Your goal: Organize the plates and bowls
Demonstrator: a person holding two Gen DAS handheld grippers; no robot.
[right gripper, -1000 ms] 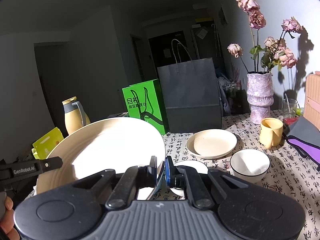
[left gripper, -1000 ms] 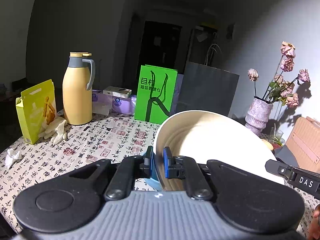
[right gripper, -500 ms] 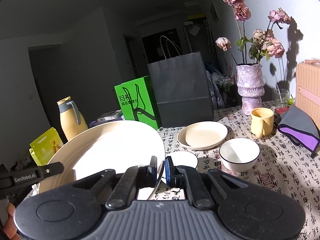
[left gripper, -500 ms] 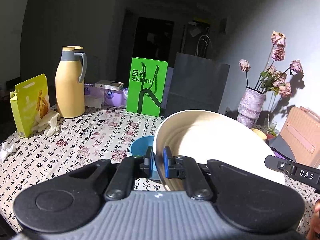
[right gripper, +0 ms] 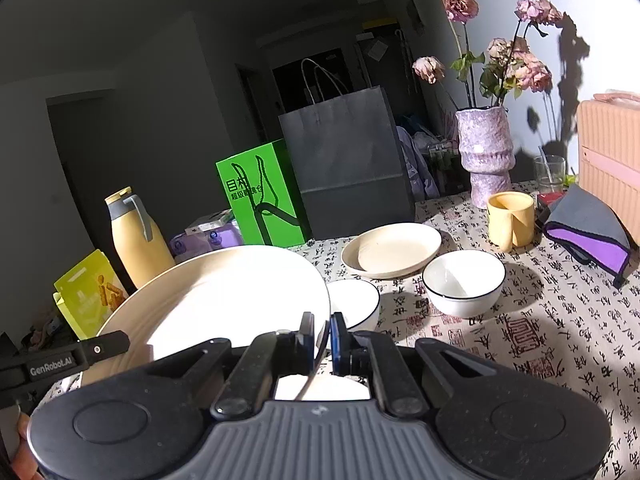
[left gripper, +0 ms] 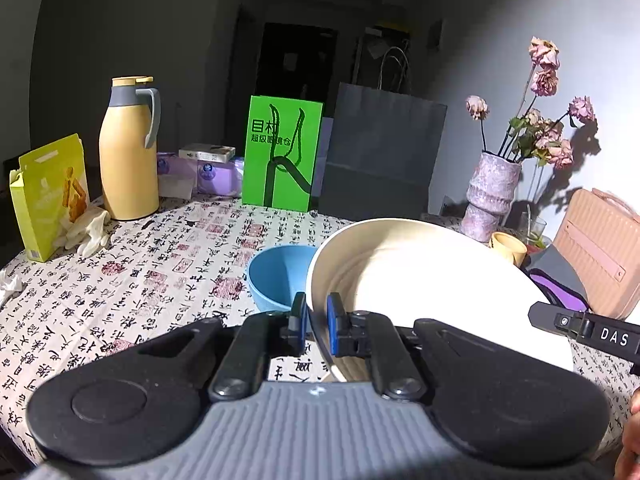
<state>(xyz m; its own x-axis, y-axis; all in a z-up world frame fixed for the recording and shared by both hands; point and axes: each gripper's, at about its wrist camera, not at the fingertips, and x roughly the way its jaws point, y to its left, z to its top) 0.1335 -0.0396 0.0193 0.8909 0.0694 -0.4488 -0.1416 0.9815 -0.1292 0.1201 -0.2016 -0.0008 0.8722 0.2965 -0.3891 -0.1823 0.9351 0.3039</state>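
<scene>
Two grippers pinch one big cream plate above the patterned tablecloth. On the left, the left gripper is clamped tight on the plate's near rim, with a blue bowl on the cloth just beyond its fingers. Over to the right, the right gripper bites the opposite rim, the plate tilted between them. Past it sit a small white dish, a cream plate and a black-rimmed white bowl.
</scene>
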